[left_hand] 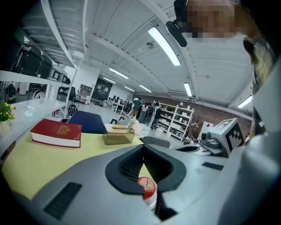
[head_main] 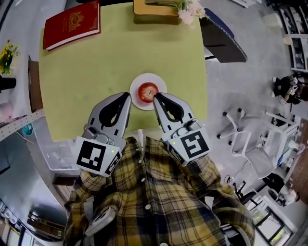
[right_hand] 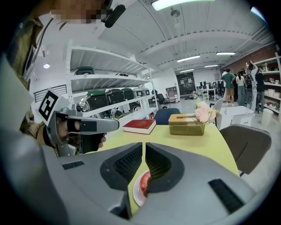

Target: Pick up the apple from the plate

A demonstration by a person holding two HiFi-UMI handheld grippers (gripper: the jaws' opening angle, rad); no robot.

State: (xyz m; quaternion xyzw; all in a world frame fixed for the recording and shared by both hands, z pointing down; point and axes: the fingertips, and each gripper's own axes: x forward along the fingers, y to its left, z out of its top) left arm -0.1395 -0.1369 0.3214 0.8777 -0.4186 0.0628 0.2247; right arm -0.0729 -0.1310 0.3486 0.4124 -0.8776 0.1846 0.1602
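On the yellow-green worktop (head_main: 86,72), seen from the head view, the apple (head_main: 147,90) sits red and upright on a small white plate (head_main: 139,82) near the front edge. The left tool (head_main: 128,96) points in at the plate's left rim, and the right tool (head_main: 156,97) points in at the apple's right side. Whether either tip touches anything can't be told from up here. Both tools look closed, jaws drawn to a point. A red book (head_main: 72,24) lies at the far left corner, well apart from the plate. A tissue box (head_main: 154,12) with pale flowers (head_main: 190,9) sits at the far edge. A plaid shirt (head_main: 154,192) fills the bottom of the view.

Over to the left gripper view: the jaws meet at their tips, pads together, nothing clamped between them. The apple (left_hand: 147,186) shows through the gap below the pads, on its plate beyond the tips. The red book is off to the left and the tissue box straight ahead. The right tool's marker cube (left_hand: 230,132) shows at the right.

Now the right gripper view: jaws together here too, tips closed with nothing in their grip. Apple and plate peek out below the pads, the apple (right_hand: 144,183) partly hidden by the right jaw. The left tool, in a hand (right_hand: 72,132), shows at the left. Book and tissue box sit across the worktop, and a grey chair (right_hand: 243,143) stands at its right.
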